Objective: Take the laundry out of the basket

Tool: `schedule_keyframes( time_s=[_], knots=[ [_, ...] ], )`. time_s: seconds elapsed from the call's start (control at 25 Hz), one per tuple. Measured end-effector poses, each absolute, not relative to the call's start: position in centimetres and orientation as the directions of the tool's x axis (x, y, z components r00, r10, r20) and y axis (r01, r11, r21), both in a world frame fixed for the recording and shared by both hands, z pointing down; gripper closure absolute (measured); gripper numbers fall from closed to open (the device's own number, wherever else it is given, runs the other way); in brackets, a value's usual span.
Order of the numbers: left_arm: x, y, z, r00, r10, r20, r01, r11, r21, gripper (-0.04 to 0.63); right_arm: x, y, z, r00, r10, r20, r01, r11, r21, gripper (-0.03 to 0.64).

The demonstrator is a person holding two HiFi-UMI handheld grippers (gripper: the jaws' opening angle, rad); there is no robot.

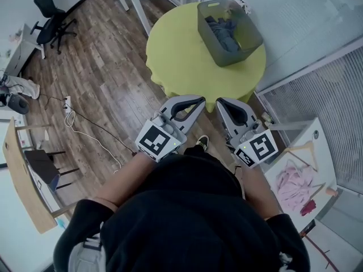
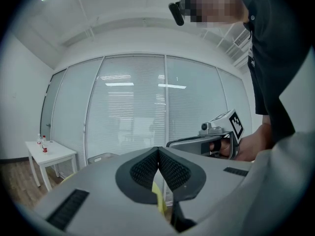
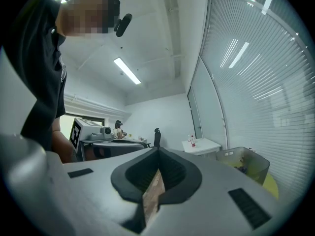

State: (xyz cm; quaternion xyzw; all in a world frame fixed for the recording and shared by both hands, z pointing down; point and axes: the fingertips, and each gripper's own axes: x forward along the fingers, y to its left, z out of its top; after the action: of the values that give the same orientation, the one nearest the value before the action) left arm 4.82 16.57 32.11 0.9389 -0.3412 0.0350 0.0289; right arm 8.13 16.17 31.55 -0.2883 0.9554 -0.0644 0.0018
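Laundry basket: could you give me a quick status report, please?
Left tool and right tool shut, empty, short of round yellow-green table. Grey plastic basket on it, dark laundry inside. Nothing in the way.

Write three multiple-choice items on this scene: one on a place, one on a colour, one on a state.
1. Where does the basket stand?
A. On the floor
B. On the round table
C. On a chair

2. What colour is the round table's top?
A. Yellow-green
B. Red
C. Black

3. How do the left hand-held gripper and the right hand-held gripper stand?
A. Both wide open
B. Both shut, with nothing held
C. Each shut on a garment

Key:
1 B: the head view shows the basket resting on the table top.
2 A: the top shows yellow-green all over.
3 B: each gripper view shows the pads meeting with nothing between them.
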Motion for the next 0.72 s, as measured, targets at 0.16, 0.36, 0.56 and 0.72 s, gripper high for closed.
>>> schedule_keyframes(
  time_s=[0.16,0.36,0.56,0.72],
  knots=[
    [6.2,15.1,32.0,0.747,-0.660,0.085,-0.664,-0.747,0.037,0.586,9.7,14.9,31.6,-0.840,-0.542,0.031,-0.541,0.832,-0.128,0.594],
    [8.2,13.6,32.2,0.732,-0.677,0.078,-0.681,-0.731,0.036,0.586,11.6,13.3,32.0,-0.852,-0.522,0.032,-0.521,0.843,-0.131,0.594],
    [8.7,12.7,32.5,0.728,-0.677,0.111,-0.683,-0.730,0.027,0.586,12.2,11.9,32.2,-0.856,-0.515,0.040,-0.515,0.847,-0.132,0.594],
    [8.6,11.1,32.7,0.723,-0.685,0.090,-0.690,-0.723,0.044,0.586,11.9,10.4,32.3,-0.857,-0.514,0.041,-0.515,0.847,-0.136,0.594]
  ],
)
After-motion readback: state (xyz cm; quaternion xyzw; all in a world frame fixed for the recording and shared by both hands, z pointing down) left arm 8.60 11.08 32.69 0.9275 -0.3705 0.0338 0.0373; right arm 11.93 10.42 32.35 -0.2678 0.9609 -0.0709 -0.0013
